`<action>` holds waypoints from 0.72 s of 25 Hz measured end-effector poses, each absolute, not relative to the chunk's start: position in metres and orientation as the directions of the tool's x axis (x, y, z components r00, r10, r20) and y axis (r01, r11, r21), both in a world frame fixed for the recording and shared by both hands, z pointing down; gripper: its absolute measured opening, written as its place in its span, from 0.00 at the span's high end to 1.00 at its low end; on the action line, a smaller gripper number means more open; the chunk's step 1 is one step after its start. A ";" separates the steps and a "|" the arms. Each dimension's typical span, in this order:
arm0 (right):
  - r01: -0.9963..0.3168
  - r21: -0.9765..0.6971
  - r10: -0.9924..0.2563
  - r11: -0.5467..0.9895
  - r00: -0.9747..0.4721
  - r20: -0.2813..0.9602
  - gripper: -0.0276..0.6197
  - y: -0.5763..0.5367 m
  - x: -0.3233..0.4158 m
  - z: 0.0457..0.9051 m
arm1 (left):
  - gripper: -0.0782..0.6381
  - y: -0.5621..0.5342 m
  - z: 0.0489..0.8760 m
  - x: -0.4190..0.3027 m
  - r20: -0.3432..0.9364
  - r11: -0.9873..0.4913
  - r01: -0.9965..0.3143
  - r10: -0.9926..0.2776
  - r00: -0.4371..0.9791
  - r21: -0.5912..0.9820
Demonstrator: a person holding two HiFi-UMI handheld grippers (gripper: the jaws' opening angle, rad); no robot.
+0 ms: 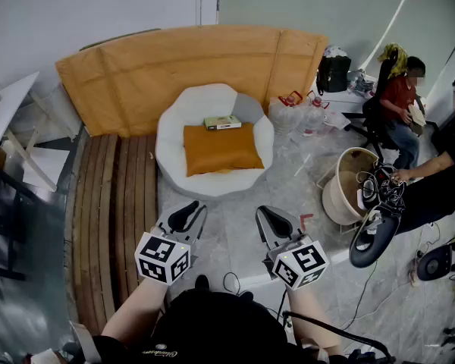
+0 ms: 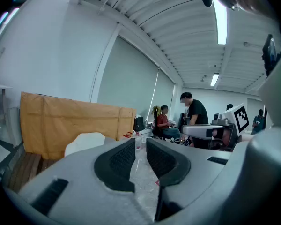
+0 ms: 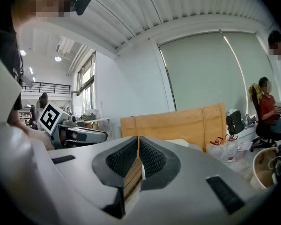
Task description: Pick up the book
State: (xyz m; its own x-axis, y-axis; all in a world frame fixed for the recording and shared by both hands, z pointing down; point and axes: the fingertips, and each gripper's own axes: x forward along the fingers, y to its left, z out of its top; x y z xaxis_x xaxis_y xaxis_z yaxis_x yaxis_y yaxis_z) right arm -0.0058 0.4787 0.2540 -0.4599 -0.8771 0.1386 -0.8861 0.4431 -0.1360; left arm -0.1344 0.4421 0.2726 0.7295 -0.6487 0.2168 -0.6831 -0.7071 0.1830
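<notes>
Two tools hang near the person in the head view, left gripper (image 1: pixel 186 217) and right gripper (image 1: pixel 275 223), well apart from the book (image 1: pixel 222 122), which lies flat on the white chair (image 1: pixel 172 123) behind the cushion (image 1: pixel 220 149).

Left gripper view: jaws slightly apart, empty, likely free to reach.

Right gripper view: jaws together, empty.

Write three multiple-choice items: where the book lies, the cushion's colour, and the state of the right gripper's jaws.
1. The book lies:
A. on the white chair, behind the cushion
B. on the floor
C. on a desk

2. The cushion is:
A. blue
B. orange
C. black

3. The jaws of the right gripper are:
A. wide apart
B. shut on the book
C. shut, empty

Answers:
1. A, the head view shows it on the seat.
2. B, its cover is plainly orange.
3. C, its pads meet with nothing between them.
</notes>
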 end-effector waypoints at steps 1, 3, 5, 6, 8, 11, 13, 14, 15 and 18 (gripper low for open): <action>-0.887 -0.136 -0.877 0.442 -0.459 0.141 0.95 0.476 -0.008 0.254 | 0.79 0.439 0.273 -0.136 0.217 -0.708 -0.682 -0.647 0.731 0.183; -0.888 -0.135 -0.878 0.439 -0.456 0.146 0.95 0.470 -0.013 0.255 | 0.79 0.433 0.273 -0.141 0.217 -0.710 -0.680 -0.645 0.732 0.184; -0.891 -0.134 -0.879 0.435 -0.452 0.150 0.95 0.464 -0.018 0.255 | 0.79 0.427 0.274 -0.146 0.217 -0.711 -0.678 -0.644 0.734 0.187; -0.891 -0.137 -0.881 0.432 -0.450 0.149 0.95 0.461 -0.020 0.255 | 0.80 0.424 0.274 -0.149 0.217 -0.711 -0.677 -0.643 0.735 0.190; -0.893 -0.150 -0.885 0.424 -0.444 0.141 0.95 0.455 -0.026 0.254 | 0.80 0.418 0.277 -0.156 0.217 -0.713 -0.673 -0.638 0.739 0.196; -0.898 -0.164 -0.892 0.408 -0.430 0.140 0.94 0.444 -0.034 0.256 | 0.80 0.406 0.280 -0.164 0.215 -0.718 -0.665 -0.630 0.747 0.206; -0.901 -0.164 -0.894 0.401 -0.425 0.145 0.94 0.436 -0.042 0.258 | 0.80 0.398 0.283 -0.172 0.213 -0.723 -0.658 -0.623 0.753 0.213; -0.902 -0.162 -0.894 0.399 -0.422 0.148 0.94 0.433 -0.046 0.260 | 0.80 0.394 0.285 -0.176 0.212 -0.724 -0.655 -0.620 0.756 0.215; -0.904 -0.159 -0.895 0.397 -0.420 0.151 0.94 0.429 -0.051 0.260 | 0.80 0.389 0.287 -0.180 0.213 -0.725 -0.654 -0.618 0.757 0.218; -0.911 -0.147 -0.900 0.386 -0.407 0.156 0.94 0.419 -0.059 0.262 | 0.80 0.376 0.291 -0.189 0.214 -0.723 -0.653 -0.617 0.757 0.225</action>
